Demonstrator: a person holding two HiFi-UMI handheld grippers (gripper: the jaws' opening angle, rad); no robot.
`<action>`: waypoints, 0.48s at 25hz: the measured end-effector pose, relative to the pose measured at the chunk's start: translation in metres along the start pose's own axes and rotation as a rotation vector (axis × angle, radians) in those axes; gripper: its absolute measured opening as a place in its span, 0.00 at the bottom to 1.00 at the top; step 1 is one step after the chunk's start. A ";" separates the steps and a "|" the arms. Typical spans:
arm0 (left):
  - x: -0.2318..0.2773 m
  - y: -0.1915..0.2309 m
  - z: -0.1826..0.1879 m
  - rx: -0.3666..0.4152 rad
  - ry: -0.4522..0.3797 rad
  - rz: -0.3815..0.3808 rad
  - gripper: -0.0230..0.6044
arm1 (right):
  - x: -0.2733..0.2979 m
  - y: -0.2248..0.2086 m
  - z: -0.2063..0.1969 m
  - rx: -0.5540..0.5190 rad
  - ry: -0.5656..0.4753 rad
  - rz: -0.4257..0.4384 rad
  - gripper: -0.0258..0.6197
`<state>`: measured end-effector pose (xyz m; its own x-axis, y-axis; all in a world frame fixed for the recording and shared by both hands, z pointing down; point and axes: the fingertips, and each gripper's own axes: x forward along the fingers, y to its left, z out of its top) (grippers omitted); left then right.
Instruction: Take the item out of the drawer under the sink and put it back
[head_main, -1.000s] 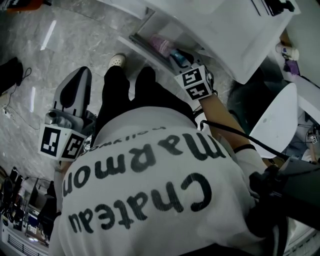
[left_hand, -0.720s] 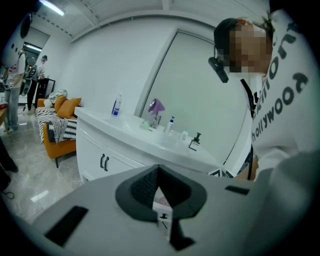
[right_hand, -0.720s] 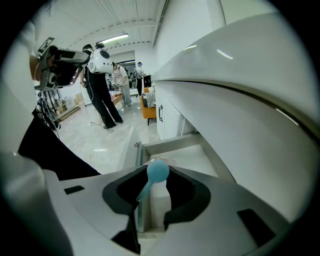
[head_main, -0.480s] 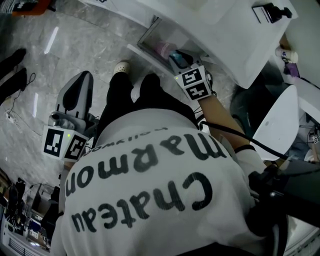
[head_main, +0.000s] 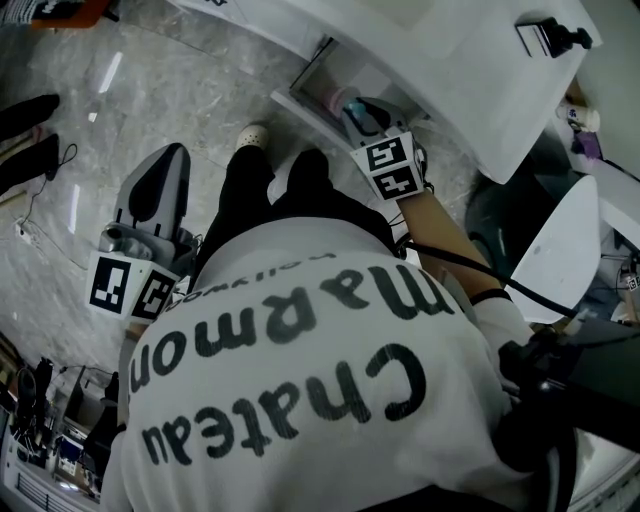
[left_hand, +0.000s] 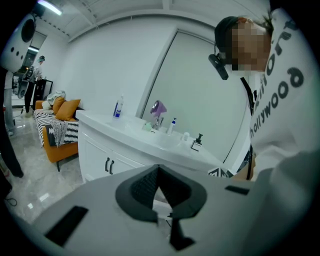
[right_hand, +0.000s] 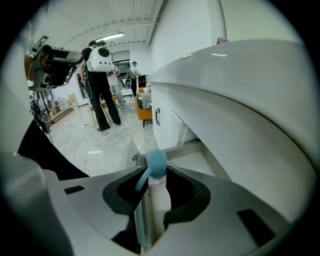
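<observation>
Right gripper (right_hand: 158, 186), bottom centre of its view: jaws clamped on a pale bottle (right_hand: 156, 163). The body is pinched between the pads and the teal cap pokes up past the tips. Beyond it, the bottle hangs over the front corner of the open drawer (right_hand: 202, 159), beneath the white sink (right_hand: 240, 95). Left gripper (left_hand: 159, 172): jaws closed together, empty.

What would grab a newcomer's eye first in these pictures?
The right gripper, clamped on a white bottle with a teal pump top, at the open drawer under the sink counter. Next, the left gripper, shut and empty, out to the side over the marble floor.
</observation>
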<state>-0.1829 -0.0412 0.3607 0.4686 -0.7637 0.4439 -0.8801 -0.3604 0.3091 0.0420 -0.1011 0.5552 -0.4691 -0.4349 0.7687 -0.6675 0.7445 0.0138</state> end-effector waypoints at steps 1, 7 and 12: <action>0.000 0.000 0.002 0.000 -0.007 0.001 0.05 | 0.000 0.001 0.001 0.001 0.001 -0.001 0.22; -0.003 0.006 0.001 0.009 0.003 -0.004 0.05 | 0.004 0.001 0.004 0.005 -0.001 -0.013 0.22; -0.003 0.009 0.007 -0.005 -0.022 0.007 0.05 | 0.005 0.001 0.008 0.009 -0.011 -0.025 0.22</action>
<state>-0.1923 -0.0463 0.3563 0.4606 -0.7780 0.4273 -0.8829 -0.3522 0.3105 0.0346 -0.1062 0.5539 -0.4581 -0.4591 0.7612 -0.6842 0.7288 0.0277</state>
